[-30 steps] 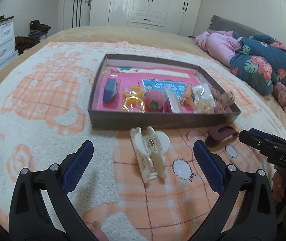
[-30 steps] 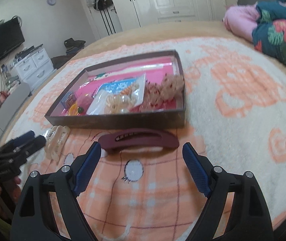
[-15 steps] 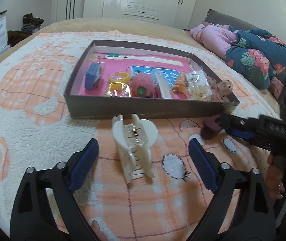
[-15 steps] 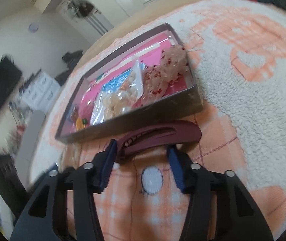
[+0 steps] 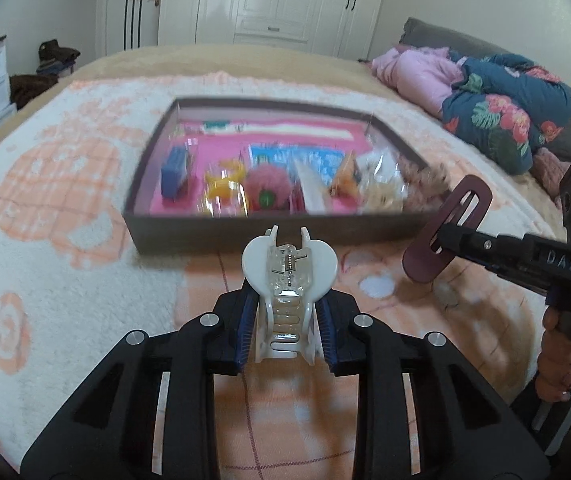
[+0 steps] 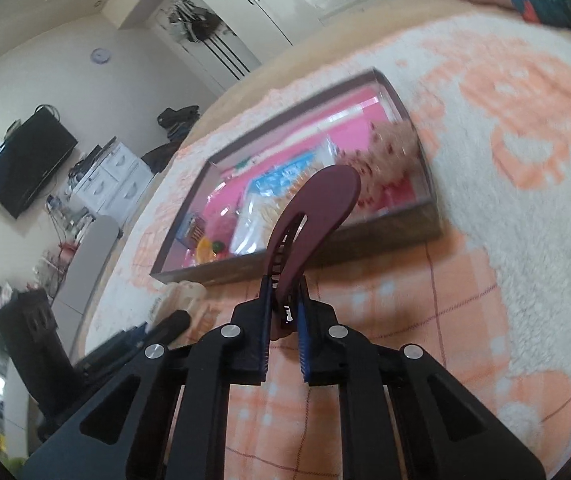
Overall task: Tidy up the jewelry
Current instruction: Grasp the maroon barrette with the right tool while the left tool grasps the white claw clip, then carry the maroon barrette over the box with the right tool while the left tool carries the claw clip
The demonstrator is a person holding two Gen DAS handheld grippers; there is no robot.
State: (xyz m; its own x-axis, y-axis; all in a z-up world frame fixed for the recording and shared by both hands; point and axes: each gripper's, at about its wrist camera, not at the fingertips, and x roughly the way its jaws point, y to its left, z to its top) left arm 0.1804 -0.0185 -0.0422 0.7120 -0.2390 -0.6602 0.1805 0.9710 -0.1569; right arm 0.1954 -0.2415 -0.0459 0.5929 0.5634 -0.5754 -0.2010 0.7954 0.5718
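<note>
Clips both look light, stiff and slick, best pinched across their toothed ends. Left gripper (image 5: pixel 285 336) has its jaws closed on the white claw clip (image 5: pixel 289 280), raised just short of the box (image 5: pixel 245 236). Right gripper (image 6: pixel 285 312) clamps the maroon banana clip (image 6: pixel 313 212), tilted upward toward the same box's near wall.

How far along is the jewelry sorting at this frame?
Done: several items already lie in the box. In hand: left tool clamps the white claw clip; right tool clamps the maroon clip. Left: both clips remain outside the box.
</note>
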